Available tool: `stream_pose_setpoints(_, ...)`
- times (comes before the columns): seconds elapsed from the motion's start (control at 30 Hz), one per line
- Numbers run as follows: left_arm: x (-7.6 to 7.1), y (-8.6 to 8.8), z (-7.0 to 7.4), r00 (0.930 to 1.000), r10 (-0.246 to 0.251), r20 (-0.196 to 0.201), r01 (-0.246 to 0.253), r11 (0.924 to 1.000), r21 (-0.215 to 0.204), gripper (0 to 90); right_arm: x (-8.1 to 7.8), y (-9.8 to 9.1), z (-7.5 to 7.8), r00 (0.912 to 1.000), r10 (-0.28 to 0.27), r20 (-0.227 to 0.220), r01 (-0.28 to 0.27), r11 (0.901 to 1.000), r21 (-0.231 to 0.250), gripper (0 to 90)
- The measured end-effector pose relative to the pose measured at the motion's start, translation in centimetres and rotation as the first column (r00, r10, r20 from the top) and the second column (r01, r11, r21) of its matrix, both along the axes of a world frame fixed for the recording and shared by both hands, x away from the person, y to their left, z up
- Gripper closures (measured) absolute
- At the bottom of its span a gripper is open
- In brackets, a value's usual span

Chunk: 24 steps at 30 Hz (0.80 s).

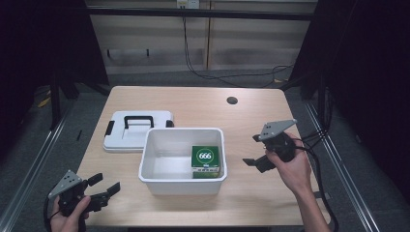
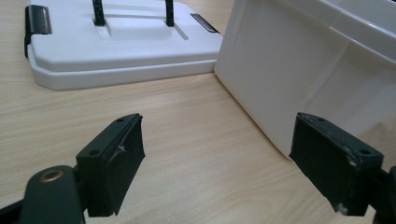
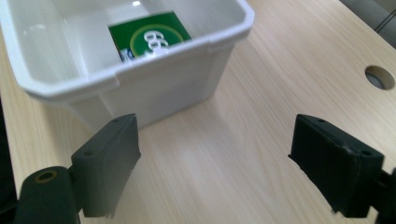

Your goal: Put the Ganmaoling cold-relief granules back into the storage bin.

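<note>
A white plastic storage bin [image 1: 159, 176] stands open at the table's middle, with a green "666" box [image 1: 206, 160] resting in its right near corner. Its white lid [image 1: 126, 137] with black handle lies flat just beyond the bin's far left corner. The left gripper [image 1: 107, 184] and right gripper [image 1: 253, 150] both hang released and empty on either side of the bin. The packing step looks finished; closing likely comes next, which calls for the left gripper to reach the lid's handle.
</note>
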<state>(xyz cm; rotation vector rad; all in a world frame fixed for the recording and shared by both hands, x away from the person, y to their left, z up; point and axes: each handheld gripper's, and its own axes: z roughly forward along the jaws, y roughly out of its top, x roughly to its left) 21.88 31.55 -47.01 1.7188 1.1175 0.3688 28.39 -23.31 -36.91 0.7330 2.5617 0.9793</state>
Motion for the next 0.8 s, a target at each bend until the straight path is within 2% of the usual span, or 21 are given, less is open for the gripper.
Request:
stream_pose_setpoints(0.07,0.0,0.0,0.0,1.0,0.002,-0.003,-0.002,1.0,0.0,17.0,-0.4,-0.6,-0.4,0.9997,-0.022,0.013,0.022,0.9997,0.005,14.9)
stream_pose_setpoints(0.27,0.0,0.0,0.0,1.0,0.002,-0.003,-0.002,1.0,0.006,17.0,-1.3,-1.8,-1.9,0.9973,-0.073,0.012,0.072,0.9973,0.012,14.5)
stream_pose_setpoints(0.37,0.0,-0.1,0.0,1.0,0.002,0.003,-0.002,1.0,-0.001,17.0,-1.7,-2.6,-3.2,0.9963,-0.084,-0.017,0.085,0.9964,0.009,14.6)
stream_pose_setpoints(0.47,0.0,-0.1,0.1,1.0,-0.006,0.007,0.006,1.0,0.001,17.0,-2.1,-3.5,-4.4,0.9922,-0.123,-0.015,0.124,0.9909,0.052,15.1)
stream_pose_setpoints(0.53,0.0,0.0,0.1,1.0,-0.006,0.005,0.006,1.0,0.0,17.0,-2.3,-4.0,-5.0,0.9873,-0.158,-0.017,0.158,0.9862,0.047,14.2)
stream_pose_setpoints(0.6,0.0,0.0,0.1,0.9999,-0.008,0.01,0.008,1.0,0.002,17.0,-2.4,-4.5,-5.5,0.9846,-0.174,-0.018,0.175,0.9825,0.064,15.1)
stream_pose_setpoints(0.67,0.0,-0.1,0.1,0.9999,-0.014,0.01,0.014,0.9999,0.003,17.0,-2.4,-5.0,-6.1,0.9787,-0.204,-0.025,0.205,0.9747,0.089,14.2)
stream_pose_setpoints(0.73,0.0,-0.2,0.1,0.9999,-0.015,0.008,0.015,0.9999,-0.001,17.0,-2.1,-5.3,-6.7,0.9782,-0.202,-0.047,0.206,0.9748,0.086,15.2)
stream_pose_setpoints(0.8,0.0,-0.2,0.1,0.9998,-0.018,0.008,0.018,0.9998,0.003,17.0,-1.7,-5.7,-7.3,0.9748,-0.219,-0.041,0.222,0.9711,0.088,13.8)
